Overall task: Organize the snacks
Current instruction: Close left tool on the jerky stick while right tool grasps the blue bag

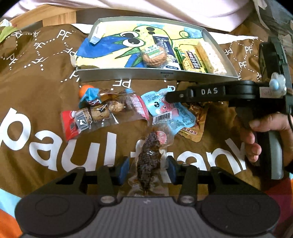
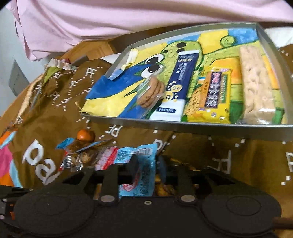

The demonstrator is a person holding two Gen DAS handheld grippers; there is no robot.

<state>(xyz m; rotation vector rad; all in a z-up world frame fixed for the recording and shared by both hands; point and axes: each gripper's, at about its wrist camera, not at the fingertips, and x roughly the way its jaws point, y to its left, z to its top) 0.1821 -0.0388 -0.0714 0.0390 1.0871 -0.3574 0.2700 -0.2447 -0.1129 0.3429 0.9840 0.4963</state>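
A metal tray (image 1: 128,74) with a cartoon lining holds a cookie pack (image 1: 153,55), a blue-and-white bar (image 1: 168,53), a yellow pack (image 1: 194,61) and a rice bar (image 1: 212,56); the tray also shows in the right wrist view (image 2: 183,126). Loose snacks lie in front of it on the brown cloth. My left gripper (image 1: 148,169) is shut on a dark meat snack in clear wrap (image 1: 149,157). My right gripper (image 2: 146,168) is shut on a light blue packet (image 2: 141,164); the gripper's side shows in the left wrist view (image 1: 170,96), over that packet (image 1: 170,111).
A red-ended clear cookie pack (image 1: 91,115), a blue-wrapped snack (image 1: 90,95), an orange ball (image 1: 83,90) and an amber packet (image 1: 196,117) lie on the brown printed cloth (image 1: 45,91). A person's pink shirt (image 2: 128,16) is behind the tray.
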